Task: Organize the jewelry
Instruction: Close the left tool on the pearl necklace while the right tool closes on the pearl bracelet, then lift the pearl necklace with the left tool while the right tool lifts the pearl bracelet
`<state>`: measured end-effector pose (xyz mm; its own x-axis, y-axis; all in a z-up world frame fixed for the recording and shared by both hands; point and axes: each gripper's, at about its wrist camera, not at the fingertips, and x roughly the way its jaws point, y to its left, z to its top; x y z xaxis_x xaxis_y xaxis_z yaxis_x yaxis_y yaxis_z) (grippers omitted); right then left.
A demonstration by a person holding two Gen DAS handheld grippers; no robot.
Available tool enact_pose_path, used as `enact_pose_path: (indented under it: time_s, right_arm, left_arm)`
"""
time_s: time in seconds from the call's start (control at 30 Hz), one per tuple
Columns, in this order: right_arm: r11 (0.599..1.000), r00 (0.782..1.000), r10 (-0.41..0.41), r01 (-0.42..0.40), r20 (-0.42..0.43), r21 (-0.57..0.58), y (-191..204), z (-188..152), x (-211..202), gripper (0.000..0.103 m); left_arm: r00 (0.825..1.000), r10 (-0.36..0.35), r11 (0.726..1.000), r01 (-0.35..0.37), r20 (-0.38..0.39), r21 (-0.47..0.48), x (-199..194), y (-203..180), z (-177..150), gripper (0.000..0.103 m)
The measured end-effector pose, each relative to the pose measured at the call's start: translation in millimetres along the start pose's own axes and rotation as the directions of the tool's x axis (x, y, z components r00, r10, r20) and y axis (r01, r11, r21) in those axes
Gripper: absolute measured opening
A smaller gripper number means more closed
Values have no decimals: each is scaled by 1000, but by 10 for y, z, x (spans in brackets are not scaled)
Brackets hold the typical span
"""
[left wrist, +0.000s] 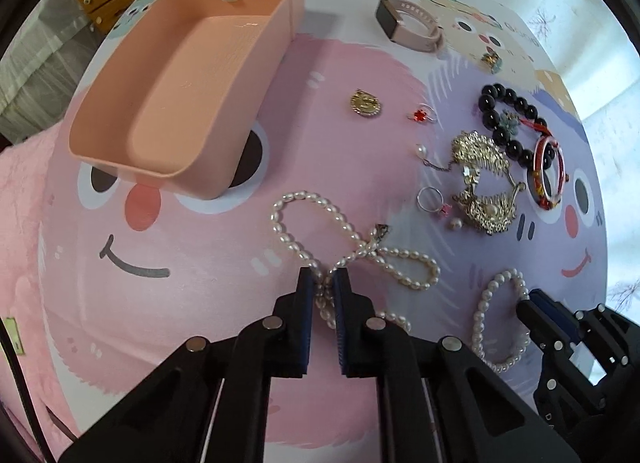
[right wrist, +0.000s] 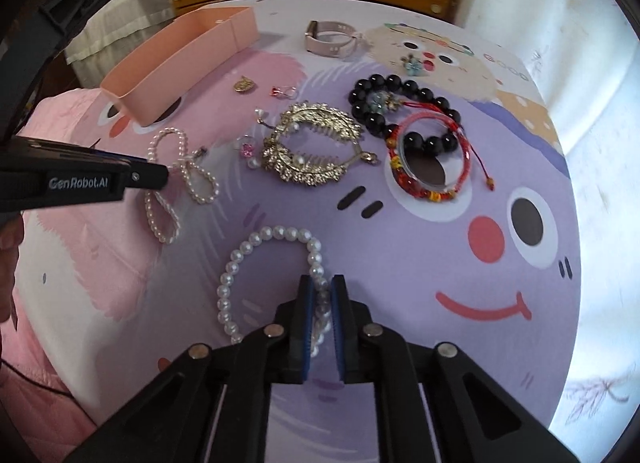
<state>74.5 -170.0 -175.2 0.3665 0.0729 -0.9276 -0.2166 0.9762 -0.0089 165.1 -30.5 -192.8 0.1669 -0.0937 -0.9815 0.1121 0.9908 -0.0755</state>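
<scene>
Pearls in both tongs at once: the left tongs (left wrist: 323, 283) are clamped on a tangled long strand of small oval pearls (left wrist: 352, 239) at the point where its loops cross, probably so the whole knot comes up as one bundle rather than trailing. The right tongs (right wrist: 320, 291) are pinched shut on the right side of a round-bead white pearl bracelet (right wrist: 256, 263), gripping across the string so the beads can't slip out. Both point steeply down at the tabletop (left wrist: 200, 323), which wears a cartoon-face mat in pink and lilac. Both pieces look to lie flat on the mat, not yet lifted. Likely destination is the empty peach plastic tray (left wrist: 180, 95), far left on the mat, open side up and clear of the clutter, so drops go straight in. Nothing is inside it yet, so the task reads as barely started. The rest sits loose on the right half: a black bead bracelet (right wrist: 400, 103) overlapped by a red and clear bangle (right wrist: 432, 159), a gold filigree hair comb (right wrist: 316, 147) beside them, a silver ring with pink stone (left wrist: 434, 201) just left of the comb, a gold round pendant (left wrist: 365, 103) and a small red-stone ring (left wrist: 421, 114) farther off, and a pink-strap smartwatch (left wrist: 412, 25) at the far edge. Risk: the tangled strand may snag its dark pendant clasp (left wrist: 380, 231) or drag a loop along the mat when raised.
</scene>
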Motion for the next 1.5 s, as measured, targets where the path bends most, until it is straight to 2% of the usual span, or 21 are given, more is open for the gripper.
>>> enact_pose_path:
  time_s: [0.13, 0.2, 0.37, 0.53, 0.63, 0.67, 0.7, 0.8, 0.83, 0.9, 1.0, 1.13, 1.2, 1.33, 1.4, 1.5]
  right_arm:
    - [1000, 1000, 18, -18, -1, 0, -26, 4, 14, 7]
    - [998, 998, 59, -58, -11, 35, -68, 20, 25, 7]
    - [979, 989, 146, -143, -5, 147, -140, 20, -3, 7]
    - [970, 987, 157, -158, 23, 186, -163, 24, -76, 7]
    - [968, 987, 157, -161, 36, 192, -154, 19, -120, 7]
    - [968, 987, 156, -160, 37, 195, -155, 20, -123, 7]
    - [967, 987, 157, -161, 38, 199, -154, 17, -131, 7]
    - [967, 987, 152, -158, 45, 198, -155, 9, -155, 7]
    - [969, 988, 148, -155, 47, 192, -149, 5, -166, 7]
    - [973, 989, 139, -146, 46, 182, -151, 5, -179, 7]
    - [973, 990, 135, -141, 47, 181, -167, 6, -191, 7]
    - [971, 989, 138, -145, 48, 191, -200, 7, -181, 7]
    - [971, 989, 137, -144, 49, 191, -210, 8, -181, 7]
    - [966, 988, 144, -153, 58, 208, -246, 23, -186, 7]
    - [961, 987, 150, -160, 62, 227, -260, 30, -186, 7]
    - [959, 988, 141, -153, 67, 237, -250, 43, -192, 7]
  left_arm:
    - [999, -34, 999, 34, -2, -34, -17, 84, 1, 6]
    - [1000, -29, 999, 29, 4, -20, -72, 133, -36, 1]
    - [999, -36, 999, 36, -13, -18, -134, 187, -86, 1]
    - [998, -62, 998, 62, -19, -14, -161, 208, -134, 1]
    - [995, -91, 995, 90, -44, -31, -143, 245, -132, 23]
    - [995, -90, 996, 89, -43, -28, -140, 245, -128, 34]
    - [997, -73, 997, 72, -40, -21, -135, 240, -124, 39]
    - [997, -58, 998, 58, -45, -8, -62, 199, -73, 39]
    - [998, -52, 999, 52, -41, -5, -46, 176, -53, 38]
    - [999, -27, 999, 28, -29, 22, -37, 119, -38, 18]
    - [1000, -8, 998, 9, -18, 59, -29, 37, -20, 8]
    - [1000, -26, 997, 26, -9, 68, -53, -36, -40, 7]
    - [999, -45, 997, 45, 2, 55, -101, -48, -45, 0]
    - [997, -75, 996, 76, -19, 48, -148, -89, -87, 0]
    - [998, -55, 996, 57, -24, 69, -173, -102, -132, 0]
    - [996, -64, 995, 68, -55, 76, -157, -89, -165, 0]
